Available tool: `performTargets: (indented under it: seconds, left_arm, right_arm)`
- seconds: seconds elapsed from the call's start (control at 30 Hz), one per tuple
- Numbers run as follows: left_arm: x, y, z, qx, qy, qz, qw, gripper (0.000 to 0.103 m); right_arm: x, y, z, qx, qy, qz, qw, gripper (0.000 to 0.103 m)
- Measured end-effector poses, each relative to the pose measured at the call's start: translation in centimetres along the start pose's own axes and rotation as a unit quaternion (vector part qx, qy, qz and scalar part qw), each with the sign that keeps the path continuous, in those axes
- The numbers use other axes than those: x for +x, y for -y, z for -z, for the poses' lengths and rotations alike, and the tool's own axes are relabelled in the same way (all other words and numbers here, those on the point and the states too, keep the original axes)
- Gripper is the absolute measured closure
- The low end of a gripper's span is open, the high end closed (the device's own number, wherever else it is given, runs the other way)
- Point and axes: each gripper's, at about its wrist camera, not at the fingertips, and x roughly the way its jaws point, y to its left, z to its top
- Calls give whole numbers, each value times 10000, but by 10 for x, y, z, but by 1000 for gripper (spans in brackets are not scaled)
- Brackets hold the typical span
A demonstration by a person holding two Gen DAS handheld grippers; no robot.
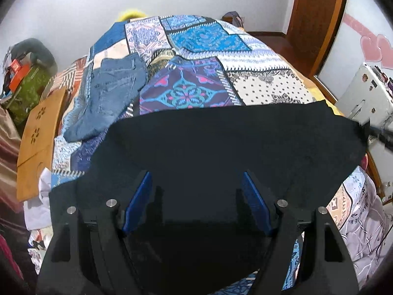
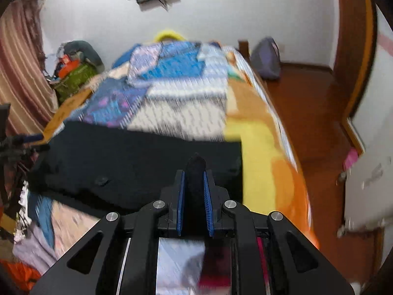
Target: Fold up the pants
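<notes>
Black pants flat on patchwork bedspread, right tongs pinching one edge, left tongs spread above.

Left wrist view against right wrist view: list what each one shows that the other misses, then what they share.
Only the left wrist view shows the folded blue jeans lying on the quilt, and the left gripper open over the black cloth. Only the right wrist view shows the right gripper shut on a pinch of the black pants, plus the purple backpack on the floor. Both show the black pants spread across the patchwork quilt, and the green bundle beside the bed.
</notes>
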Motion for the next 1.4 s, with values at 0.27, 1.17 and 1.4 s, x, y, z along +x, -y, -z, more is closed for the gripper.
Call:
performTargets:
  seconds: [0.27, 1.17, 1.4]
  left_arm:
    - [16, -5, 8, -218, -272, -53, 9994, 28]
    - [58, 22, -2, 214, -359, -147, 9990, 19]
    - [56, 20, -2, 187, -356, -89, 9992, 19]
  right_arm:
    - [27, 18, 41, 324, -634, 226, 9972, 74]
    - [93, 49, -16, 448, 229, 518, 9974, 92]
    - [92, 43, -20, 153, 282, 746, 9967, 97]
